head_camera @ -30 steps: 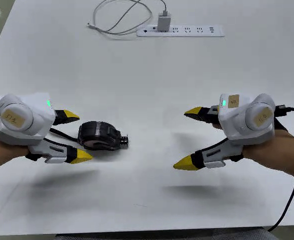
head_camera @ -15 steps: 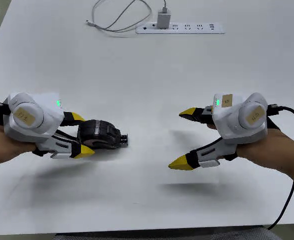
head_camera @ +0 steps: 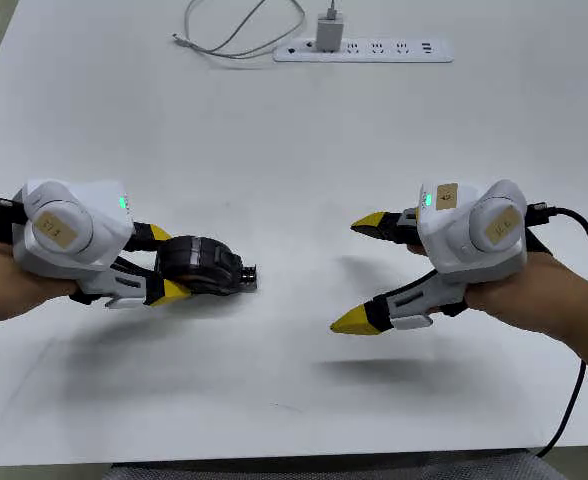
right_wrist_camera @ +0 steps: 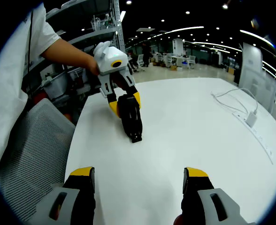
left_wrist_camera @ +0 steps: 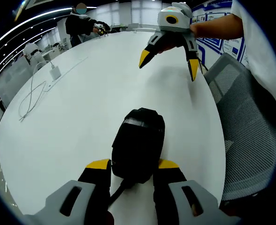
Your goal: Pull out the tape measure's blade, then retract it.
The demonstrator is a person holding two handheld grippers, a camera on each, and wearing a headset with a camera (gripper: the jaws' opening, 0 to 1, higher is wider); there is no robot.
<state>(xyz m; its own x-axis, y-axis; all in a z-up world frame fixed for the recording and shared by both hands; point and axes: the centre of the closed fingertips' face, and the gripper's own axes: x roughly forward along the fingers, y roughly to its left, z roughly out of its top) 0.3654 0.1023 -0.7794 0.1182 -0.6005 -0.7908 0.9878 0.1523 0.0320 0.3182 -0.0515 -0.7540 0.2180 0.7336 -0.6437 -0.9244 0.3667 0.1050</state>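
White counter (head_camera: 294, 140): my left gripper (head_camera: 166, 263) has its jaws clasping the black rounded plastic tape measure (head_camera: 209, 265); well right of it, my right gripper (head_camera: 356, 272) holds its jaws released.

One black tape measure (head_camera: 204, 265) on one white table (head_camera: 294, 150). Two hand-held tools, a left tool (head_camera: 168, 262) and a right tool (head_camera: 359, 272), each with two yellow-tipped jaws. One power strip (head_camera: 374, 49), one white charger (head_camera: 330, 35) plugged into it, one white cable (head_camera: 234, 25), and one grey mesh chair (left_wrist_camera: 241, 117)
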